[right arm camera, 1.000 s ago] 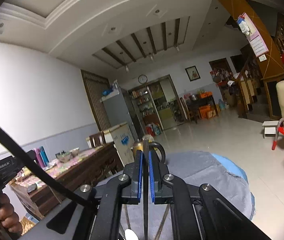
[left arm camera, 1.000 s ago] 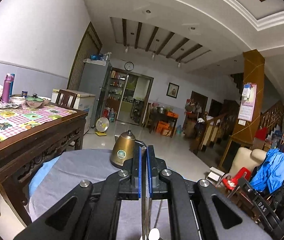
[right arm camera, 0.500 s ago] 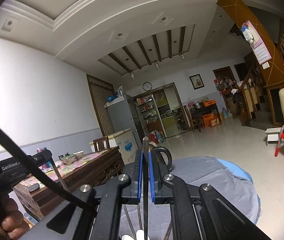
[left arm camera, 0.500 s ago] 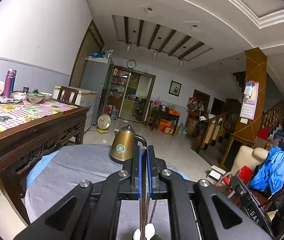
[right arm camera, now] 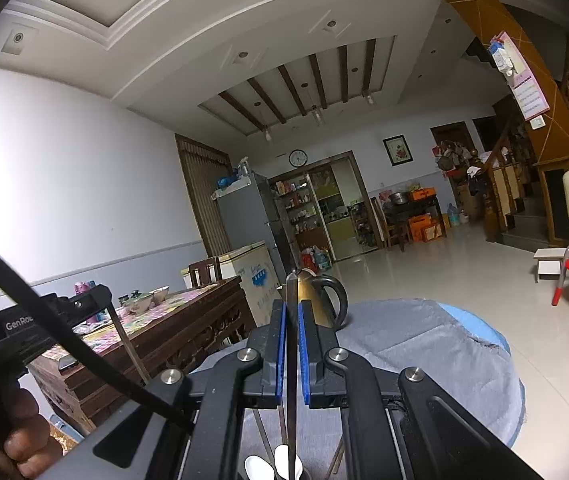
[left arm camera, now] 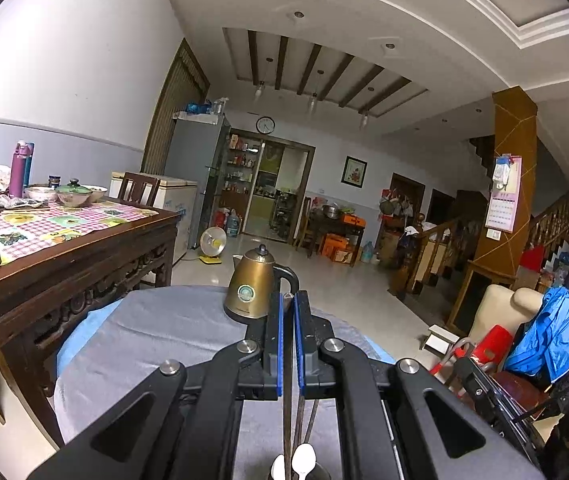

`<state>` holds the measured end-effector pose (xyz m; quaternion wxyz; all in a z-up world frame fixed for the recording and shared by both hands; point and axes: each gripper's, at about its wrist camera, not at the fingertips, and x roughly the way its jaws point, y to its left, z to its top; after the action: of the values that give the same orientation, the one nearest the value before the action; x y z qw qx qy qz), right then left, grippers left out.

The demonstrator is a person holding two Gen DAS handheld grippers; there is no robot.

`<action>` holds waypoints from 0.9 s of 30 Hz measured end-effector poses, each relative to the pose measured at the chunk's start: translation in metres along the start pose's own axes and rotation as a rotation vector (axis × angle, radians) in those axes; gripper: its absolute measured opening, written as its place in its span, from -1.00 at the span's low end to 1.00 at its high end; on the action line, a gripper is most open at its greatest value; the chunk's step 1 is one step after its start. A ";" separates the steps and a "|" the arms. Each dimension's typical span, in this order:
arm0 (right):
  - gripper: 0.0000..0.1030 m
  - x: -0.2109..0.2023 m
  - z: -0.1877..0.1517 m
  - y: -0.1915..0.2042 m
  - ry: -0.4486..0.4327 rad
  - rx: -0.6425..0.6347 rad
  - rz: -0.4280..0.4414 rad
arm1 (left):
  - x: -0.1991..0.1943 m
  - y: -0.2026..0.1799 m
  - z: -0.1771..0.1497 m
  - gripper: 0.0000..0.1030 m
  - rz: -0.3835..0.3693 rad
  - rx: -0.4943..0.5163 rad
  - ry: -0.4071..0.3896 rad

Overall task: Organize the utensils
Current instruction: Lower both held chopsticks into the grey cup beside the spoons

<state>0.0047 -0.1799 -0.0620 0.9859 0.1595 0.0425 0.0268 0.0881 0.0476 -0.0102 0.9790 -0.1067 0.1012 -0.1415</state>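
Note:
My left gripper [left arm camera: 288,300] is shut on a dark brown chopstick [left arm camera: 287,408] that hangs straight down between its blue pads. Below it, at the frame's bottom edge, stand white spoons [left arm camera: 303,465] and more chopsticks in a holder that is mostly hidden. My right gripper [right arm camera: 292,308] is shut on another dark chopstick [right arm camera: 291,292], whose pointed end sticks up above the pads. White spoons [right arm camera: 255,467] show under it too. In the right wrist view, the left gripper's chopstick [right arm camera: 126,344] hangs at the left, with a person's hand [right arm camera: 16,444] on the handle.
A brass kettle [left arm camera: 253,291] stands on the round table's grey cloth [left arm camera: 156,332], just beyond both grippers. A carved wooden dining table [left arm camera: 68,264] with bowls, bottles and a phone is at the left. Chairs and a blue jacket [left arm camera: 552,336] are at the right.
Both grippers have sunk a little, each still shut on its chopstick. The white spoons and chopstick ends below have come further into view at the bottom.

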 end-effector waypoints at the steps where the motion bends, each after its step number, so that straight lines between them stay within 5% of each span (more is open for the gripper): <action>1: -0.87 0.001 0.000 0.001 0.000 0.001 0.001 | 0.000 0.001 -0.001 -0.90 0.001 -0.002 0.001; 27: -0.87 0.014 -0.022 -0.001 0.101 0.022 -0.001 | 0.022 -0.003 -0.037 -0.90 0.062 0.015 0.115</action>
<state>0.0162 -0.1728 -0.0836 0.9807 0.1688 0.0928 0.0339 0.0993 0.0317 -0.0481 0.9762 -0.0877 0.1594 -0.1179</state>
